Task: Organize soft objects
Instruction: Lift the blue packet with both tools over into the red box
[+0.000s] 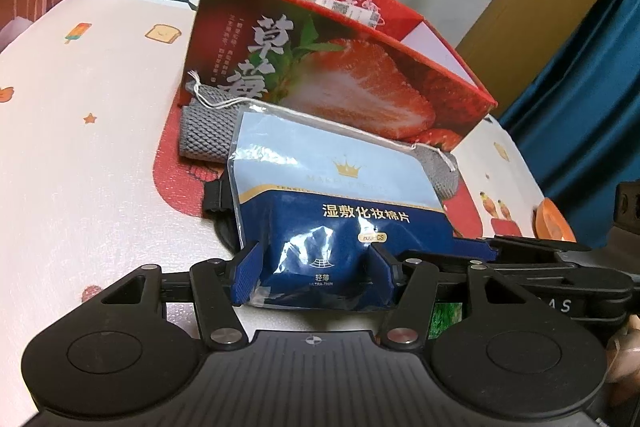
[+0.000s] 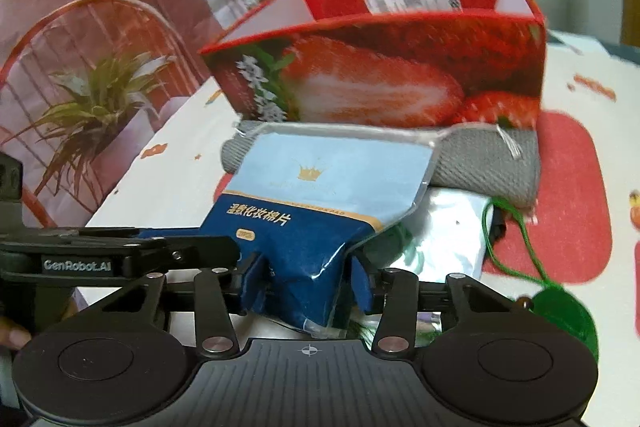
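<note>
Grip status: my left gripper and right gripper each had their jaws pinched on the bottom edge of the blue cotton-pad pouch, at lower centre of both wrist views. The pouch lay partly over the grey knitted cloth, just in front of the open strawberry box. Risk noted: the film was slick and crumpled, so it could slide out during a lift, or its top edge could catch the box's near wall. The green cord at lower right might snag. Open room existed above the box mouth and on the tablecloth at left.
</note>
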`<move>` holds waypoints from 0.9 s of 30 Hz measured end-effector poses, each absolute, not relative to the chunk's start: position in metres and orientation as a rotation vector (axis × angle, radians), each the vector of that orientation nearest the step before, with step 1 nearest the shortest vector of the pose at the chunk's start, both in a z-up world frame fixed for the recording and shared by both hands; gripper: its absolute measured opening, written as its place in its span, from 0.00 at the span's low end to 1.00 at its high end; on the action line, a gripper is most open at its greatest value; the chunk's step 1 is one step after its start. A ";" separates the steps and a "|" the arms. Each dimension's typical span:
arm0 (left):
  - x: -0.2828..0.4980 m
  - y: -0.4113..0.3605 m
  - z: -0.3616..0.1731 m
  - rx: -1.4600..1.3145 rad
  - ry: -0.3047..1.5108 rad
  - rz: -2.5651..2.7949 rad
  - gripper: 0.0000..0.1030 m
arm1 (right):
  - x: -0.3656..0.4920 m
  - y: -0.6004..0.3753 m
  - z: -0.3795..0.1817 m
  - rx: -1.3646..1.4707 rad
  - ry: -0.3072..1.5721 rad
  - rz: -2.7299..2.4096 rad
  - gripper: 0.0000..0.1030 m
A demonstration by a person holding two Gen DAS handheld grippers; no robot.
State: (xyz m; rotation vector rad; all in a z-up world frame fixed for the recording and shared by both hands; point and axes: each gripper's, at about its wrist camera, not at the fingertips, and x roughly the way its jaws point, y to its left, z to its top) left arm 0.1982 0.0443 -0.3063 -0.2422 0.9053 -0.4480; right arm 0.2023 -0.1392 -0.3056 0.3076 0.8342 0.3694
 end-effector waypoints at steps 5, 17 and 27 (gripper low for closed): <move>0.194 0.048 -0.288 -0.243 0.848 -0.466 0.58 | 0.197 -0.137 -0.284 0.263 0.762 0.385 0.40; 0.187 0.042 -0.211 -0.181 0.640 -0.507 0.58 | 0.190 -0.143 -0.211 0.198 0.556 0.392 0.40; 0.218 0.030 -0.158 -0.173 0.518 -0.540 0.58 | 0.229 -0.162 -0.154 0.178 0.442 0.376 0.40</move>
